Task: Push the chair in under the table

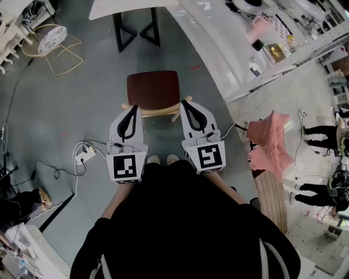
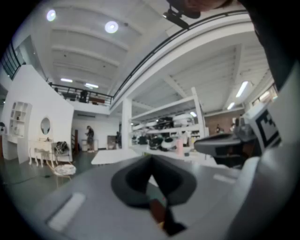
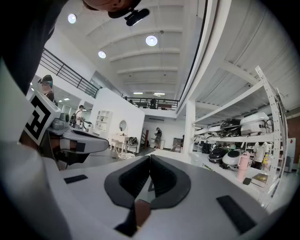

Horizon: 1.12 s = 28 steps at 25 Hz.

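The chair has a dark brown seat and a pale wooden back rail; it stands on the grey floor just in front of me. The white table on black legs is beyond it. My left gripper is shut and empty, its tip at the rail's left end. My right gripper is also shut and empty, its tip at the rail's right end. Contact with the rail cannot be told. In each gripper view the closed jaws point level towards the table, with a sliver of brown chair below.
A long white curved counter runs along the right. A wire chair with a white cushion stands at far left. A power strip and cables lie on the floor at left. Pink cloth hangs over a bench at right.
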### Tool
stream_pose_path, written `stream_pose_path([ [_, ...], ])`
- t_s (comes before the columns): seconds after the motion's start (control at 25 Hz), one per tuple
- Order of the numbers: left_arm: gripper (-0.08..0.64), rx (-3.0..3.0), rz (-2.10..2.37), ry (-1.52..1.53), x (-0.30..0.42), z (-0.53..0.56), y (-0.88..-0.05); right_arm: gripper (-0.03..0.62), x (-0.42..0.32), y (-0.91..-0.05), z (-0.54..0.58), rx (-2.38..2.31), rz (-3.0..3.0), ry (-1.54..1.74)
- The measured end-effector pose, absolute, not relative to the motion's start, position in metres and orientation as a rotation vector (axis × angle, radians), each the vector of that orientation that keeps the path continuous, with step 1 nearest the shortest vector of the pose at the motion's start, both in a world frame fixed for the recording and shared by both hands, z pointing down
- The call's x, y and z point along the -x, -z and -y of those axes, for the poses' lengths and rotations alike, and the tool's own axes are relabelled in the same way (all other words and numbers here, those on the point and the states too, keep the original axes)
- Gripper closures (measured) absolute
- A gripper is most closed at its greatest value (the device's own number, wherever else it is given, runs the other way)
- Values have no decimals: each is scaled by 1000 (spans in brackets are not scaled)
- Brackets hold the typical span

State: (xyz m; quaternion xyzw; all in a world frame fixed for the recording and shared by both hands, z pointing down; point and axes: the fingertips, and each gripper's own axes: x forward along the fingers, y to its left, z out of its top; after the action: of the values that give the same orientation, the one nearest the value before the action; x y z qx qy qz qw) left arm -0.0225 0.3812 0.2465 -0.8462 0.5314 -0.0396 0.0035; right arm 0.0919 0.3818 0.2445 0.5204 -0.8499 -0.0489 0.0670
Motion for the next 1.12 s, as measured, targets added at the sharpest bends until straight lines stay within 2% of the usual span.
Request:
stream_pose_path([
  [0.44, 552, 2701, -1620, 128, 23, -361, -271, 571, -96, -259, -362, -1628, 2523, 125],
  [1.12, 552, 2634, -1690, 171, 10, -229, -294, 571, -111, -300, -225, -1389, 2597, 105],
])
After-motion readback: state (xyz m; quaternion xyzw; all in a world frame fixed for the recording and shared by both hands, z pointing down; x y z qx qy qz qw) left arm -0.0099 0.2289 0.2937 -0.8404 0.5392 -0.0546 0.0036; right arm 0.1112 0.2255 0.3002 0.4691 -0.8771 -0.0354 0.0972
